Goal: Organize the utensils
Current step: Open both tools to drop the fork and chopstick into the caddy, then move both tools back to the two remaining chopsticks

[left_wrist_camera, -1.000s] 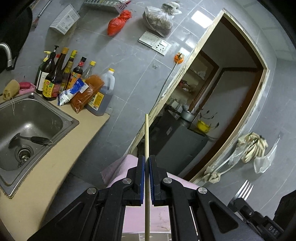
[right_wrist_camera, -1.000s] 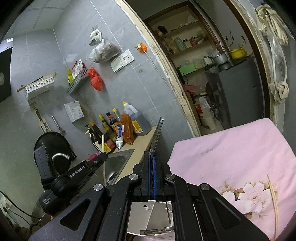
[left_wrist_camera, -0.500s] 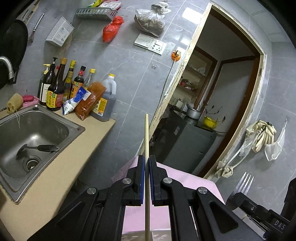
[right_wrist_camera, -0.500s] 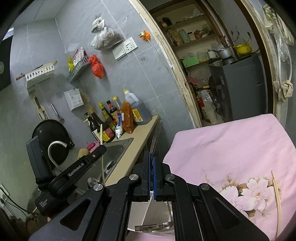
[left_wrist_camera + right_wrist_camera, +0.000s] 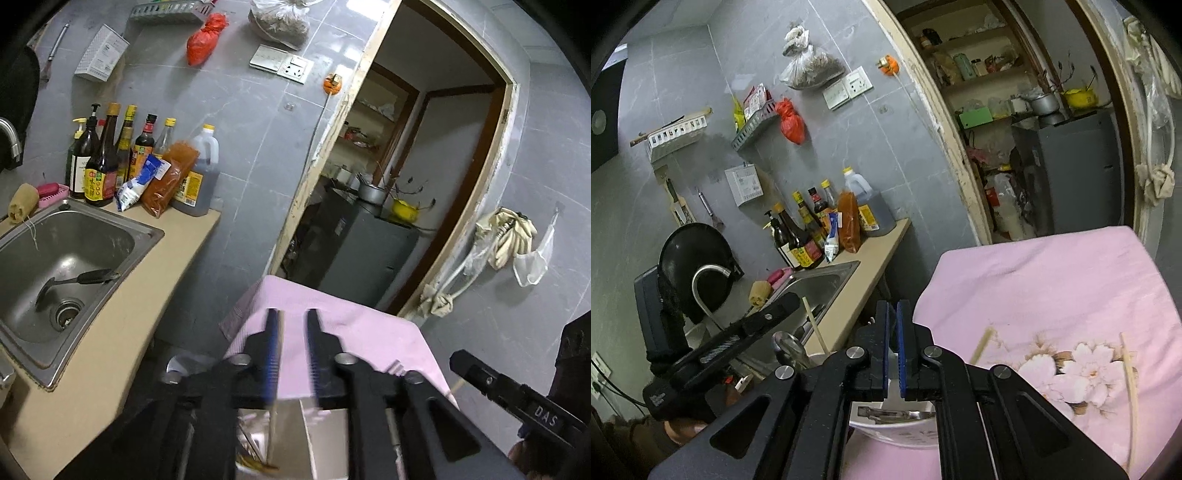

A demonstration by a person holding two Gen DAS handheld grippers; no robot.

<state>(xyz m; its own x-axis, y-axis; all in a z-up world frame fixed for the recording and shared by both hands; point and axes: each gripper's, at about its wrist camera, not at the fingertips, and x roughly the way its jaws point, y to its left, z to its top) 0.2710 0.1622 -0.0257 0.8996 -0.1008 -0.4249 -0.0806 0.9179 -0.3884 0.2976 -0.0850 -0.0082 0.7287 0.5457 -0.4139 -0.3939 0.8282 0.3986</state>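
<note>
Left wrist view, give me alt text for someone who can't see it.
The left gripper has just been opening, its jaws apart, a wooden chopstick dropping between them into a container below, over a pink cloth. Left of it, a steel sink holds a black spatula; sauce bottles line the grey wall.

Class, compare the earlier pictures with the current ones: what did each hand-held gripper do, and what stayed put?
The left hand-held gripper has just been opening, releasing the chopstick into the holder. The right hand-held gripper has just been opening too; its fork is gone from the jaws. The pink cloth and sink are unchanged.
</note>
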